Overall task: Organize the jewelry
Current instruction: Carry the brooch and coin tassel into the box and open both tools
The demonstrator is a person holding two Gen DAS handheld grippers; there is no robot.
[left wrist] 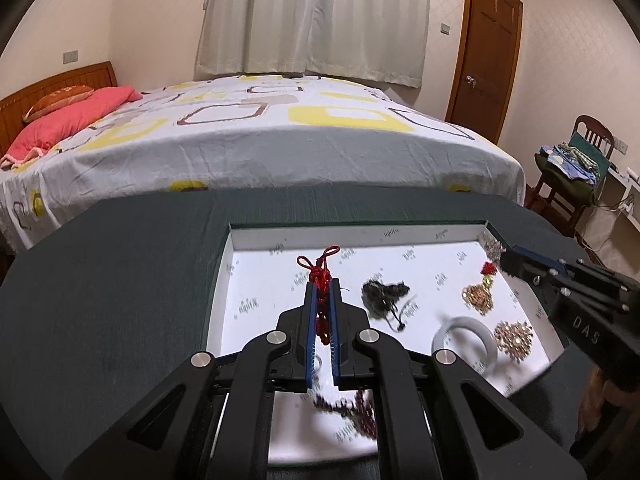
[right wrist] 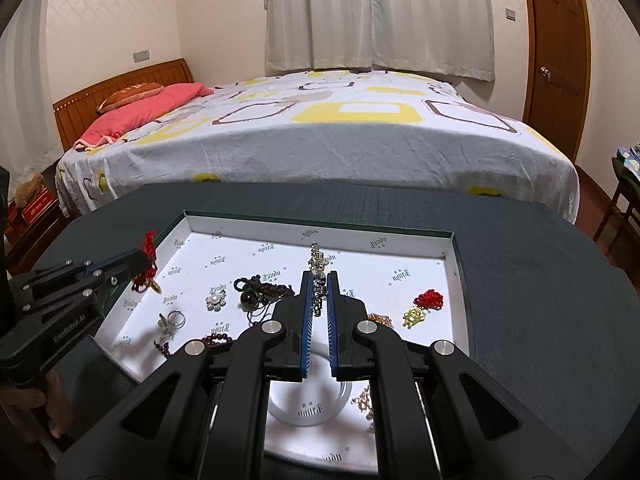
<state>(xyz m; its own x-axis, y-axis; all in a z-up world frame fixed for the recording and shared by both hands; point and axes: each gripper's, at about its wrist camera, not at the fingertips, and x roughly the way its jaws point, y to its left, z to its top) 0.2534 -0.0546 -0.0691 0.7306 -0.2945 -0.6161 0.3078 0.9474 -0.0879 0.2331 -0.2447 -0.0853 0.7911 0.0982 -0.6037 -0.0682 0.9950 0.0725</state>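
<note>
The left gripper (left wrist: 322,312) was pinched on a red knotted cord (left wrist: 320,276), the right gripper (right wrist: 319,300) on a silver chain (right wrist: 317,264). Either piece, dangling beyond the fingertips over the tray (right wrist: 320,236), could have been snagged or dropped.

A tray (right wrist: 456,264) sits on the worktop (right wrist: 540,272), with a bed (right wrist: 320,148) behind it. In the tray lie a ring (right wrist: 175,317) at left, a brooch (right wrist: 216,300) beside it, and a bangle (left wrist: 468,340) near the front.
</note>
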